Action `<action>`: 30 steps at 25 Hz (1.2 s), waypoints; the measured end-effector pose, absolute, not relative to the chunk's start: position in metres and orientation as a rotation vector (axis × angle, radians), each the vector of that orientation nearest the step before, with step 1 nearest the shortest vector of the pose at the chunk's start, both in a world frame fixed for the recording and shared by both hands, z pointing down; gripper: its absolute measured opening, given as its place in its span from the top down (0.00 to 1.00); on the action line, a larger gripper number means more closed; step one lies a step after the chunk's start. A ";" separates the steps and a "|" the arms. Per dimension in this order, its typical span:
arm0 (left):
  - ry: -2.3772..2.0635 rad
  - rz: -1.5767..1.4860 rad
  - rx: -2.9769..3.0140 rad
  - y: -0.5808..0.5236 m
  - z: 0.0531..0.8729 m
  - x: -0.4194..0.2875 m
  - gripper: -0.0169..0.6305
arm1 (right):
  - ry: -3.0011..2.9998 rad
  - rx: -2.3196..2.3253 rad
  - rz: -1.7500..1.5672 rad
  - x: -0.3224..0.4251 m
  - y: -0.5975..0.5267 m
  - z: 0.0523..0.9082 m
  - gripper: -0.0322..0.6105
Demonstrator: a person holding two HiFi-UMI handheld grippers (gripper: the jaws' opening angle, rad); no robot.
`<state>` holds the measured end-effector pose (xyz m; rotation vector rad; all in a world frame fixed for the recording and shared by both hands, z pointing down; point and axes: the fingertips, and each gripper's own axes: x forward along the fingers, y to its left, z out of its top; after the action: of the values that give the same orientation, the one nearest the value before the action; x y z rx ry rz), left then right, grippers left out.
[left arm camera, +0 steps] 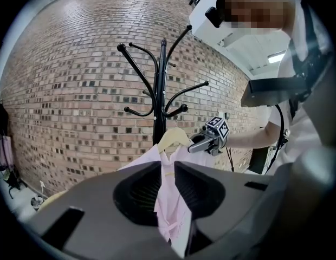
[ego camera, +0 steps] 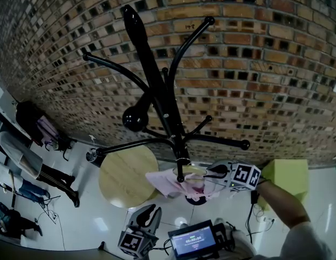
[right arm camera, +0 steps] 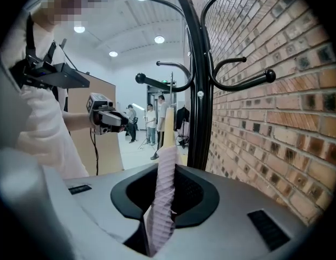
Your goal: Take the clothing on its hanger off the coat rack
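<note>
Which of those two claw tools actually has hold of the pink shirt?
The right gripper, shut on the pink shirt beside the hanger; the left gripper sits lower, jaws apart.

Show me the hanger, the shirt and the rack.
hanger (left arm camera: pixel 171 135): left gripper view, on its pale wooden shoulder.
shirt (left arm camera: pixel 168 196): left gripper view, on its pink front.
rack (ego camera: pixel 155 85): head view, on the black centre pole.

The right gripper (right arm camera: pixel 161 199) has its fingers (right arm camera: pixel 192 195) clamped on the pink clothing (right arm camera: pixel 167 169), just left of the coat rack (right arm camera: pixel 199 102).
</note>
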<state>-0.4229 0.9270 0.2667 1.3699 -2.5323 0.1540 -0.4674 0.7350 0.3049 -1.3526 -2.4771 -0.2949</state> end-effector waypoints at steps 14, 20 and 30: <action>-2.382 0.166 1.624 0.913 0.274 -0.430 0.86 | -2.528 -1.147 -0.236 -0.394 0.734 0.272 0.88; -2.250 0.203 1.810 0.901 0.277 -0.427 0.86 | -2.582 -0.957 -0.197 -0.354 0.735 0.275 0.88; -1.971 0.281 2.113 0.853 0.287 -0.393 0.86 | -2.717 -0.629 -0.044 -0.282 0.730 0.279 0.88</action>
<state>-0.3931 0.8532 0.2869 2.1134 -1.9706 0.2810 -0.2824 0.7296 0.2788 -0.6291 -2.7170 -0.0440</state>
